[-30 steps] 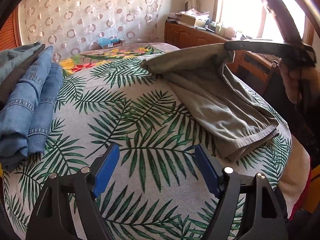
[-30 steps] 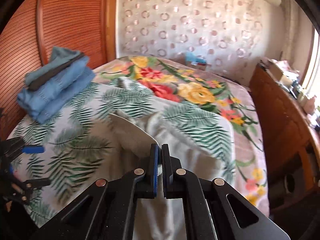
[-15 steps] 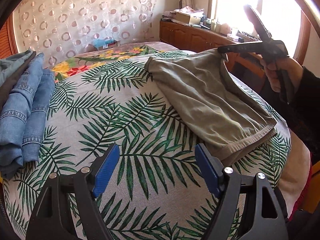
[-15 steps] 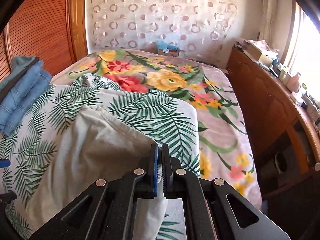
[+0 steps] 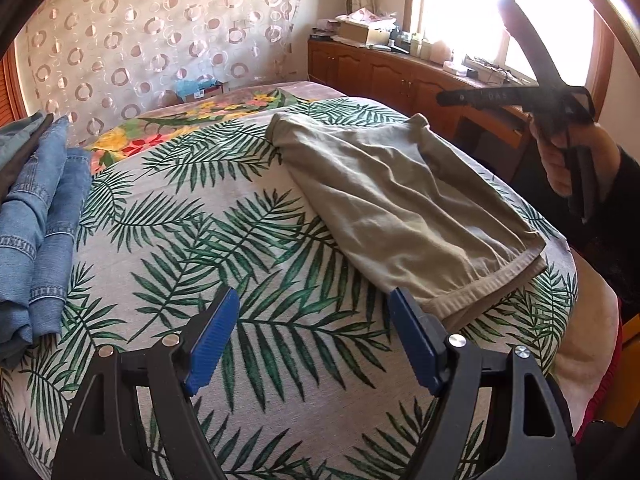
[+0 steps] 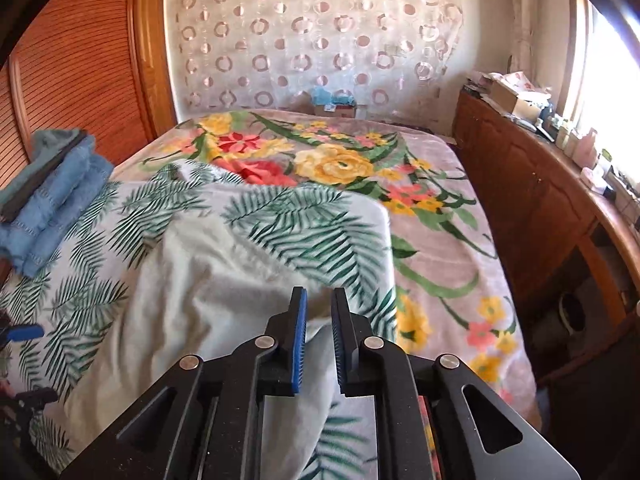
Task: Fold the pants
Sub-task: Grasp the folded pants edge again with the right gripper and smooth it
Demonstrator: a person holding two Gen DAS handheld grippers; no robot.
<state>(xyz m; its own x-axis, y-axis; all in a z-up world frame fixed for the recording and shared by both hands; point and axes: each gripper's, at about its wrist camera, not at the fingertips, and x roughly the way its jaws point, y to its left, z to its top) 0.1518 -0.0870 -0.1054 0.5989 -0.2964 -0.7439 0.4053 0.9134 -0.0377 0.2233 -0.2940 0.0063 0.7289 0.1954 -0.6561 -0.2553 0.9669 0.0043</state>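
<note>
Right gripper (image 6: pixel 319 340): jaws opening, a narrow gap between the blue pads. In the right wrist view the pants (image 5: pixel 400 204) lie below and beyond the tips; no cloth seen pinched between the pads, so the fold edge reads as released. In the left wrist view this gripper (image 5: pixel 444 98) hangs above the far corner of the pants, clear of the fabric, with the person's hand (image 5: pixel 572 160) on its handle.

Left gripper (image 5: pixel 312 340): jaws wide apart, nothing between them, over the palm-print sheet (image 5: pixel 224 240), just beside the near hem of the pants.

Pants: khaki, lying folded over on the sheet at the right side of the bed, hems stacked at the near edge. Blue jeans (image 5: pixel 36 220) sit stacked at the left, well apart.

Progress, judged: one fold is laid flat. Probably left: a further fold across to shorten the bundle, possibly smoothing.

Versus one second earlier: the right jaws then were clamped on the pants' edge, holding it lifted above the bed; now the cloth lies flat. Left gripper's opening unchanged.
</note>
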